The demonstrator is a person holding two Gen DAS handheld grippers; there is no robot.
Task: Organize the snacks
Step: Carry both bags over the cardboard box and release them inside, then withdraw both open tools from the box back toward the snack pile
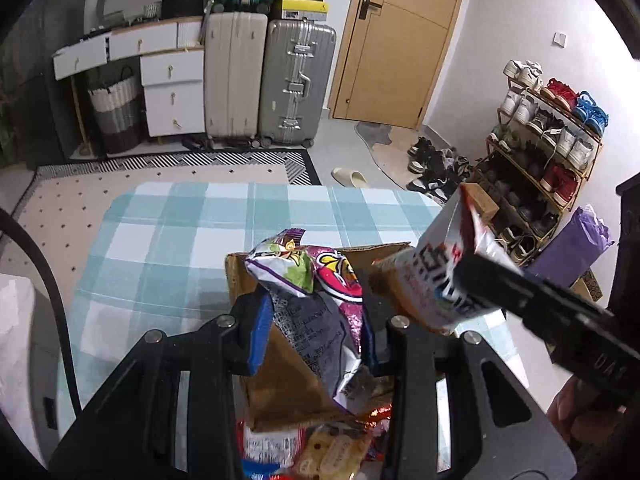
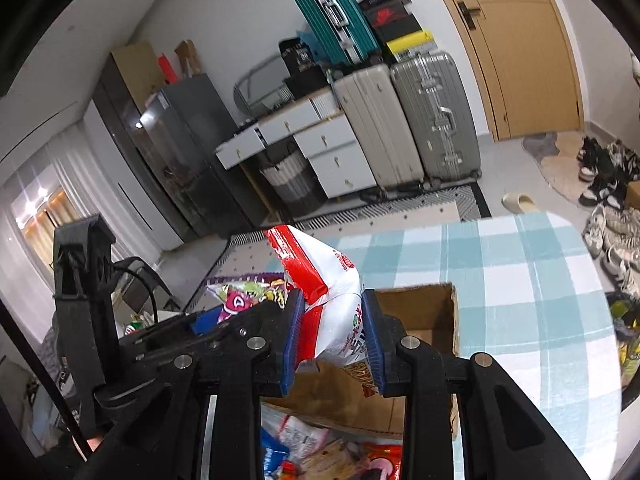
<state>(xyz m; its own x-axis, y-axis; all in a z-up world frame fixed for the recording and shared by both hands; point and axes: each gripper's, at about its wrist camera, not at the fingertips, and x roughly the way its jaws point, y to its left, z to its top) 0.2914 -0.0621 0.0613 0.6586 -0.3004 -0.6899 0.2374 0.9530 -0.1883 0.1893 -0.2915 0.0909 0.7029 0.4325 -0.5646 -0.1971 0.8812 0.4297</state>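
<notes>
The left gripper [image 1: 316,344] is clamped on a crinkled purple-and-pink foil snack bag [image 1: 320,304] – the right gripper [image 2: 332,340] pinches a red-and-white plastic snack packet [image 2: 332,300], both above the open brown cardboard box [image 2: 424,312] on the teal checked tablecloth [image 2: 520,280].

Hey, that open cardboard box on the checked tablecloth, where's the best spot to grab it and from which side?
Probably the cardboard box is best taken by its right wall, coming from above so one finger drops inside and one outside. The top is open and that edge stands bare and upright, facing the free tablecloth. The near side is crowded by the white and red packet held in the right gripper.
</notes>
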